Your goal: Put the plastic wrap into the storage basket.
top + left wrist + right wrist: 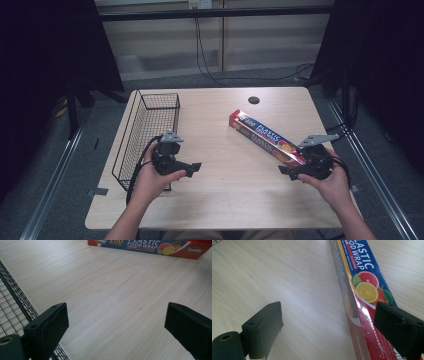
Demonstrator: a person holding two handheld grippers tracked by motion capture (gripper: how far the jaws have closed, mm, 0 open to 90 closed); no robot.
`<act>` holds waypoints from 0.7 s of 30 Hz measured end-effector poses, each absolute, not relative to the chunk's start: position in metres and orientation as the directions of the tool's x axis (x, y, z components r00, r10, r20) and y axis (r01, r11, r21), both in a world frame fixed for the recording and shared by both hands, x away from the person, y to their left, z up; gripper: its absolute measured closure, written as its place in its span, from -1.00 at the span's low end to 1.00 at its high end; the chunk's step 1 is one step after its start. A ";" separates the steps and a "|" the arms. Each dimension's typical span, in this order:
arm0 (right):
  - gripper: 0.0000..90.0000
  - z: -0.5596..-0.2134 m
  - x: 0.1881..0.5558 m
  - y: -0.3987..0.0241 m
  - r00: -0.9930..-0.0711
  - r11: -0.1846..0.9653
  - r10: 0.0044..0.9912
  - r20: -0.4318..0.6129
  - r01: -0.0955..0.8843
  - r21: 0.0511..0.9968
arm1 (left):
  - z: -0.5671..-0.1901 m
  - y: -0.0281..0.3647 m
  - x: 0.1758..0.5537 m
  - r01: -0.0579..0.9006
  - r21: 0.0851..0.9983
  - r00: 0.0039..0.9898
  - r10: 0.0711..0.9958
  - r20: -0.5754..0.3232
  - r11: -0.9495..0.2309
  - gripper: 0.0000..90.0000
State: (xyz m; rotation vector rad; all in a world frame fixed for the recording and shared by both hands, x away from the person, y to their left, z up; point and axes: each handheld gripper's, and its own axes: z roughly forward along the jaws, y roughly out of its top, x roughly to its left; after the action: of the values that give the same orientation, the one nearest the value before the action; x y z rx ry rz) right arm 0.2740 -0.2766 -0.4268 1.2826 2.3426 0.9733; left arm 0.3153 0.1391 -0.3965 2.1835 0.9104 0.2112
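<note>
Jaws on both my grippers stand wide and hold nothing, the right gripper (327, 330) beside the near end of the box of food wrap (267, 138), which lies untouched on the surface (220, 165), well apart from the wire basket (150, 135), so all the work remains.

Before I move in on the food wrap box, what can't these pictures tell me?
- Near end of the food wrap box: in the high view the right claw covers it; the right claw view's bottom edge cuts it off.
- Both box ends: cut by the left claw view's top edge.
- Whether the right claw's far jaw touches the box: unclear.
- Wire basket contents: mesh too fine in the high view.
- Small print on the box: blurred.
</note>
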 end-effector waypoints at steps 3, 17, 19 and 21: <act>-0.81 -0.428 0.277 -0.276 -0.552 0.380 0.832 0.052 0.636 0.672 | -0.396 0.139 0.316 0.545 0.699 0.733 0.668 -0.130 -0.462 -0.89; -0.81 -0.428 0.317 -0.279 -0.527 0.363 0.846 0.083 0.683 0.634 | -0.396 0.140 0.318 0.543 0.698 0.736 0.665 -0.127 -0.467 -0.88; -0.81 -0.427 0.322 -0.282 -0.516 0.357 0.853 0.081 0.688 0.632 | -0.395 0.140 0.318 0.547 0.698 0.733 0.667 -0.132 -0.463 -0.89; -0.81 -0.425 0.327 -0.284 -0.506 0.354 0.859 0.076 0.695 0.625 | -0.394 0.141 0.318 0.547 0.698 0.732 0.669 -0.131 -0.462 -0.88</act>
State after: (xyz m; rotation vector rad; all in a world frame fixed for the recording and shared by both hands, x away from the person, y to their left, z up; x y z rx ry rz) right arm 0.3268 -0.2841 -0.4252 1.3881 2.3538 0.8883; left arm 0.3180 0.1412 -0.3944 2.1770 0.9138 0.2073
